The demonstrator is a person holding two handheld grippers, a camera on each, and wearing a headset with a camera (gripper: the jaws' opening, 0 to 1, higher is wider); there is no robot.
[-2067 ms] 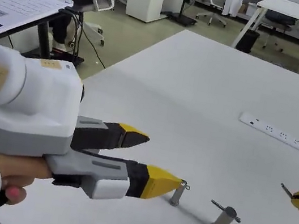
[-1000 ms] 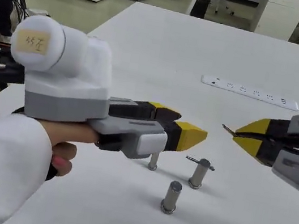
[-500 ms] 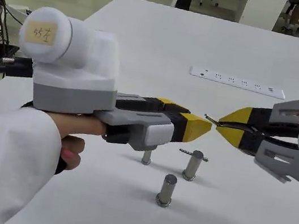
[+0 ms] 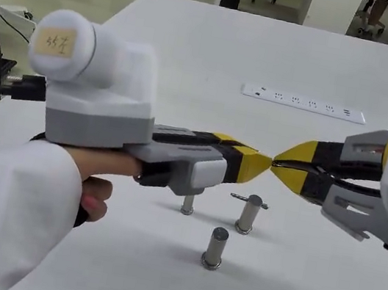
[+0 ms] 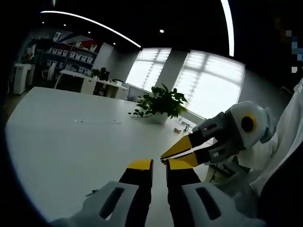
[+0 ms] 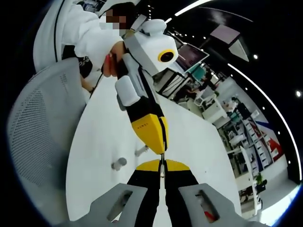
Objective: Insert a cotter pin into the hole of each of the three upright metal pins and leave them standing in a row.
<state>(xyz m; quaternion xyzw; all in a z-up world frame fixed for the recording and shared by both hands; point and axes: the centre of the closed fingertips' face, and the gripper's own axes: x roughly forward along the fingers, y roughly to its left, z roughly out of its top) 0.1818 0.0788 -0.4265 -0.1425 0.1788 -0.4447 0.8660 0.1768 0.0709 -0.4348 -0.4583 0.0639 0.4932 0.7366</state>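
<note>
Three upright metal pins stand on the white table [image 4: 194, 56]. The left pin [image 4: 187, 205] is half hidden under my left gripper [image 4: 259, 163]. The middle pin [image 4: 247, 215] has a cotter pin through its head, and the front pin [image 4: 215, 247] has a bare top. My right gripper [image 4: 277, 163] is shut on a thin cotter pin [image 6: 162, 166] that pokes from its tips. Both grippers hover above the pins, tip to tip. In the left gripper view my left gripper [image 5: 159, 163] keeps a narrow gap between its jaws, with the right gripper [image 5: 164, 157] pointing into it.
A white power strip [image 4: 304, 102] lies farther back on the table. The table's left edge runs beside a cable and office chairs. A mesh chair [image 6: 42, 127] stands close to the table. A potted plant [image 5: 161, 101] sits at the far end.
My right gripper has come in from the right with the cotter pin until its tips meet the left gripper's tips. The left jaws have narrowed. The headset has shifted too.
</note>
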